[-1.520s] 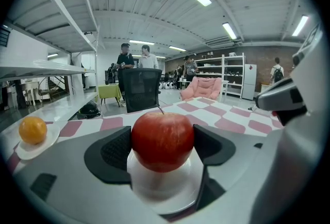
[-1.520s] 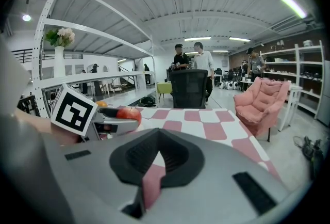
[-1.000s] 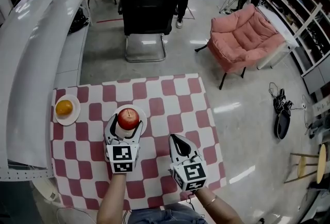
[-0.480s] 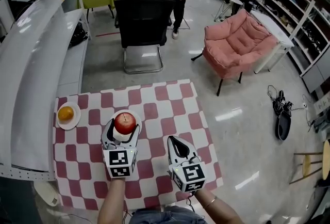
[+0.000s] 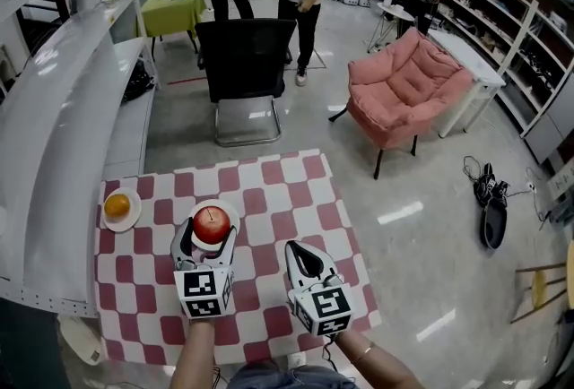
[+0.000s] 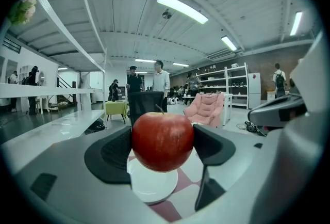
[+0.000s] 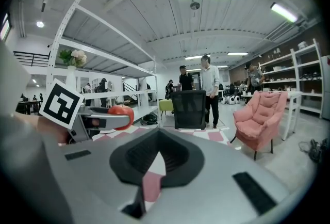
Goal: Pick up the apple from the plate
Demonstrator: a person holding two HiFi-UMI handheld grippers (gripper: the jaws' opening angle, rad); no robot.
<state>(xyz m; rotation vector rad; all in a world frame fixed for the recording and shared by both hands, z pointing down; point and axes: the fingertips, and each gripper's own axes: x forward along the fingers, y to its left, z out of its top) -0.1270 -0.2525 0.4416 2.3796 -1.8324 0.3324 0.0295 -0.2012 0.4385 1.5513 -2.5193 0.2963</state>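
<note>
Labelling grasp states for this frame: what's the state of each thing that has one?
Red apple: clamped, apparently lifted off plate.
White round plate: bare, below apple.
Left gripper: shut on apple.
Right gripper: shut, empty.
Orange: resting on its small white plate.

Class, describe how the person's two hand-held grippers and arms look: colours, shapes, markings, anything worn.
Both the left hand-held gripper and the right hand-held gripper have pale grey, rounded shells tapering to two jaws lined with black pads. Each carries a white cube printed with black square markers. The forearms are bare of sleeves; a thin band circles the right wrist. No cables show.
</note>
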